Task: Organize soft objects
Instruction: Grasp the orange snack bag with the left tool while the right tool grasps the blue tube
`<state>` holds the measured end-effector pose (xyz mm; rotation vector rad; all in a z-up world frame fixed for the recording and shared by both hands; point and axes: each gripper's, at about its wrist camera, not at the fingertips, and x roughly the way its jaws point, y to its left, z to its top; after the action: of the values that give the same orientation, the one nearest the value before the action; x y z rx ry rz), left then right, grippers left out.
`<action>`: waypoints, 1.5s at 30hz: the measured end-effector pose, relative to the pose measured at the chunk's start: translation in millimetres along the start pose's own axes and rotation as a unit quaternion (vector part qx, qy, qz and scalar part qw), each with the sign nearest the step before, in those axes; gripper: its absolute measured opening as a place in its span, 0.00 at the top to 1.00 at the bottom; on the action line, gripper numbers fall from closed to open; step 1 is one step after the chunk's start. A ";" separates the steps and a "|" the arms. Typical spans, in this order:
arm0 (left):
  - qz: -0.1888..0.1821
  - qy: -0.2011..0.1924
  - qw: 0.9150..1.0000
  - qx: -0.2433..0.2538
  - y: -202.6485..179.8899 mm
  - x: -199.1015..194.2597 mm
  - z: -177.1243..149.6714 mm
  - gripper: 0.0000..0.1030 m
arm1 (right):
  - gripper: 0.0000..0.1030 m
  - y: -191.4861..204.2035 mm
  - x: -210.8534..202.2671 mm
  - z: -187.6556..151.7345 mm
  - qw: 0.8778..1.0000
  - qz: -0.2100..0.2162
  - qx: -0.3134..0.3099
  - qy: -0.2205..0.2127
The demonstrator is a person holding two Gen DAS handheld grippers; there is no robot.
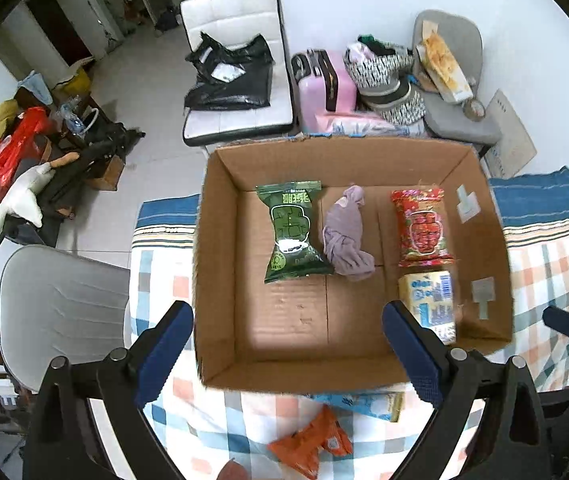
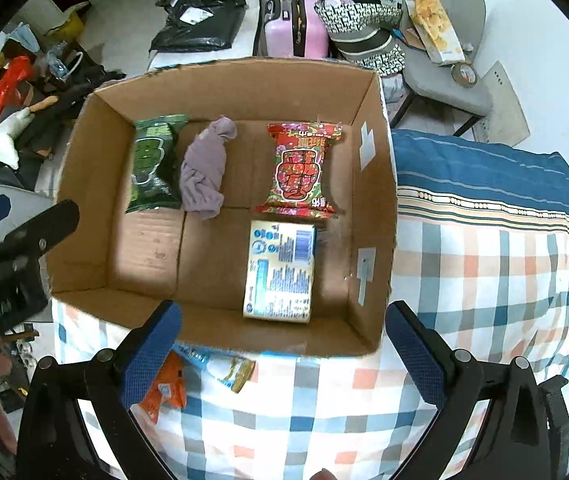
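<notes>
An open cardboard box (image 1: 220, 208) of plain corrugated board, with pale tape patches on its right inner wall, sits on a bed (image 2: 484, 264) covered in a checked quilt of blue, orange and grey squares with a solid blue band at the far end. Inside the box, at its far left, lies a glossy green snack packet (image 1: 291, 232), pillow-shaped with crimped ends; its printing is in characters too small to read. Just beside it, toward the box's middle, lies a crumpled mauve cloth (image 1: 346, 236), soft and knotted into a lump, touching the green packet's edge. At the far right of the box floor lies a shiny red snack packet (image 2: 302, 168) with a floral print and a crimped top; its writing is likewise unreadable. Directly in front of it, nearer the box's front wall, lies a rectangular pale-yellow tissue pack (image 2: 280, 272) with blue print and a barcode, the text too fine to make out. Outside the box, against its front wall on the quilt, lie an orange crinkled packet (image 1: 314, 442) and a light-blue packet (image 1: 364, 402) with a gold end, the latter partly hidden under the box's edge. The left gripper (image 1: 286, 356) hovers above the box's front wall, its blue ribbed fingers (image 1: 166, 354) spread wide and grasping nothing. The right gripper (image 2: 284, 354) hangs over the box's front right corner, its fingers (image 2: 416, 354) equally released and empty.
</notes>
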<state>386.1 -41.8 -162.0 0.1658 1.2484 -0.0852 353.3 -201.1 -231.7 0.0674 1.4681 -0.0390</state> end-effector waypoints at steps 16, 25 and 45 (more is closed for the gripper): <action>0.002 -0.016 0.996 -0.084 39.4 -38.7 -99.1 0.06 | 0.00 18.6 -38.1 -74.9 0.996 0.067 -0.046 -0.021; 0.026 0.100 0.987 -0.121 59.7 47.8 -188.2 0.06 | 0.30 63.8 64.4 -104.0 0.989 0.070 -0.115 0.066; -0.010 0.144 0.988 0.049 0.3 89.8 -187.1 0.06 | 0.73 8.6 134.5 -184.2 0.987 0.009 -0.045 0.153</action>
<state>239.3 -7.1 -304.6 0.2579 1.5360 -0.1441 184.9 -177.7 -383.9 0.0133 1.7734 0.0538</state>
